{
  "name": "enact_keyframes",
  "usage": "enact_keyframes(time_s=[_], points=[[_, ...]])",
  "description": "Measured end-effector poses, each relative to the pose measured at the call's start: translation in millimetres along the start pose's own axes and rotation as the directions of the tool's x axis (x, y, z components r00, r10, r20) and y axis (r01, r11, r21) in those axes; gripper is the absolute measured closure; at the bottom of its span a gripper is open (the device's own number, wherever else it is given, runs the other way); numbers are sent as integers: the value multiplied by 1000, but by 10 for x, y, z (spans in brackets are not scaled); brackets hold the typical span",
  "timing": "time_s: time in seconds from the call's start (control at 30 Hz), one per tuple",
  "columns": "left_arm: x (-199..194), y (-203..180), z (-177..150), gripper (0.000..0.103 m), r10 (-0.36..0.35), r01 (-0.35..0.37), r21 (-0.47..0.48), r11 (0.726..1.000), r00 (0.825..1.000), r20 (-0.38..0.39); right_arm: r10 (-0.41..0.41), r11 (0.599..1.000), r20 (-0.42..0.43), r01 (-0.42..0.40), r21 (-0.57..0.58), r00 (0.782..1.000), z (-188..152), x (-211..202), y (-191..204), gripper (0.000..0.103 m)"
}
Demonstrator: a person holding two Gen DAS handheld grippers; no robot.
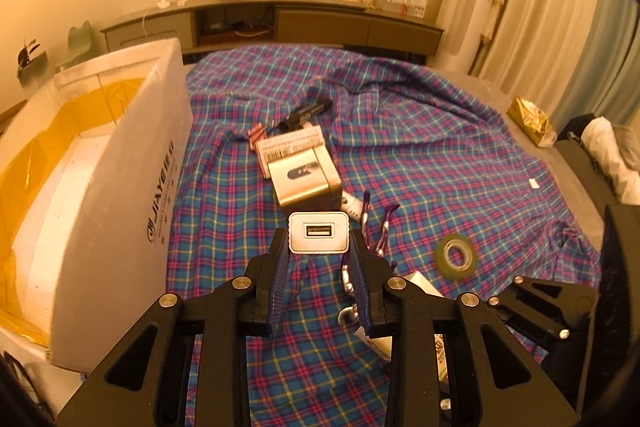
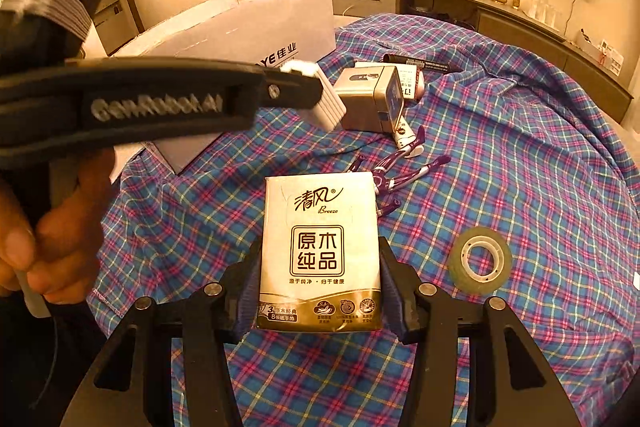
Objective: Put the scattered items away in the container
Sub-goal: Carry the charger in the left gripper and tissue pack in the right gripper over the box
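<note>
My left tool (image 1: 319,251) is clamped on a white USB charger (image 1: 319,237), lifted above the plaid cloth (image 1: 420,155) beside the white box (image 1: 120,187). My right tool (image 2: 320,287) grips a tissue pack (image 2: 320,251), near the tape roll (image 2: 480,261).

My tongs (image 1: 319,247) black, pads blue; charger (image 1: 319,237) white; cloth (image 1: 420,155) blue-pink-yellow plaid; box (image 1: 120,163) white, lining yellow; clips (image 2: 404,173) purple.

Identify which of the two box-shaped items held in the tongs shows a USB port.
The small white charger in the left tongs; its front face has a USB socket. The right tongs hold a printed tissue pack.
</note>
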State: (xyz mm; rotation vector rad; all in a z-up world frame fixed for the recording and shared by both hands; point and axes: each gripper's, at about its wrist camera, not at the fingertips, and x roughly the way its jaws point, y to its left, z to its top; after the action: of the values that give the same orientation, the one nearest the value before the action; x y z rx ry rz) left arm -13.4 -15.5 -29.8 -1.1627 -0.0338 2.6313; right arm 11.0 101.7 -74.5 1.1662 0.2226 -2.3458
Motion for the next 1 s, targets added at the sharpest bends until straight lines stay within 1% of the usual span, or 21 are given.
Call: enact_keyframes(time_s=[0.27, 0.43, 0.6, 0.77, 1.0], points=[[-271, 87, 100, 72, -8, 9, -18, 1000, 998, 70, -31, 1000, 16, 30, 5, 999, 71, -80, 79, 50], [-394, 197, 145, 72, -8, 13, -42, 999, 995, 100, -34, 999, 37, 33, 17, 999, 160, -151, 162, 50], [-546, 319, 177, 72, -13, 22, -68, 997, 991, 134, -32, 999, 61, 31, 20, 998, 299, -228, 275, 50], [-696, 444, 214, 72, -13, 30, -94, 995, 985, 170, -41, 999, 79, 42, -11, 996, 456, -327, 414, 50], [-872, 642, 266, 72, -11, 40, -132, 990, 977, 213, -43, 999, 93, 45, -22, 995, 626, -431, 487, 50]])
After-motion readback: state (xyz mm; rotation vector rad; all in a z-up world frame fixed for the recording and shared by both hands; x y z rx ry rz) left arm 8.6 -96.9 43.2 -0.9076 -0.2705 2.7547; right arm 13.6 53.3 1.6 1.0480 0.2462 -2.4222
